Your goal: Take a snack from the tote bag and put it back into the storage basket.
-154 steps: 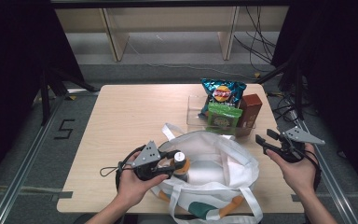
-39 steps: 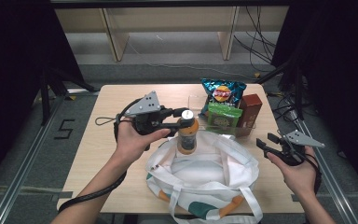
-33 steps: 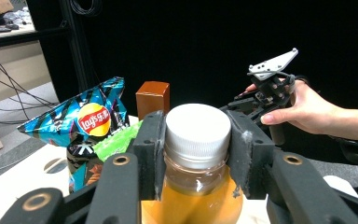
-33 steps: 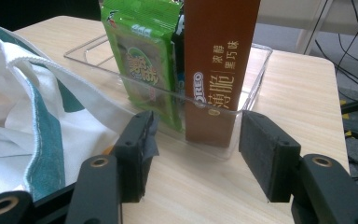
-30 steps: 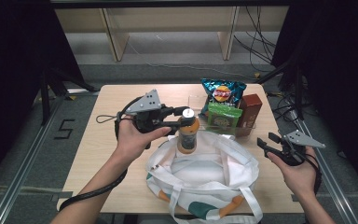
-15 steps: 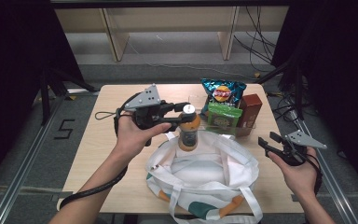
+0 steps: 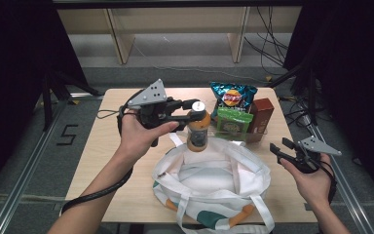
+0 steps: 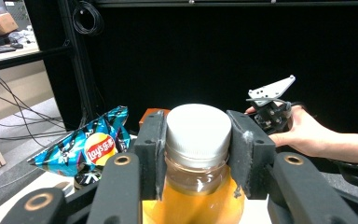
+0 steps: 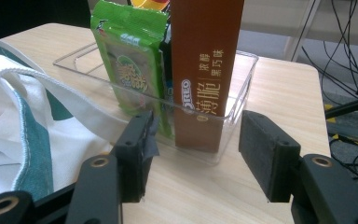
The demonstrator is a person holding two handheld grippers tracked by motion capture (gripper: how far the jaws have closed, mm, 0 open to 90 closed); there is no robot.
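Pale wood tabletop is carrying everything. Above its middle, just past the bag's far rim, the bottle is hanging upright, the left gripper clamping its white cap. Five seconds back it was sitting low inside the bag; now it is clear of it (unpacking looks well underway), probably heading for the tray at the far right. By the right edge, the right gripper is waiting, jaws wide and empty.
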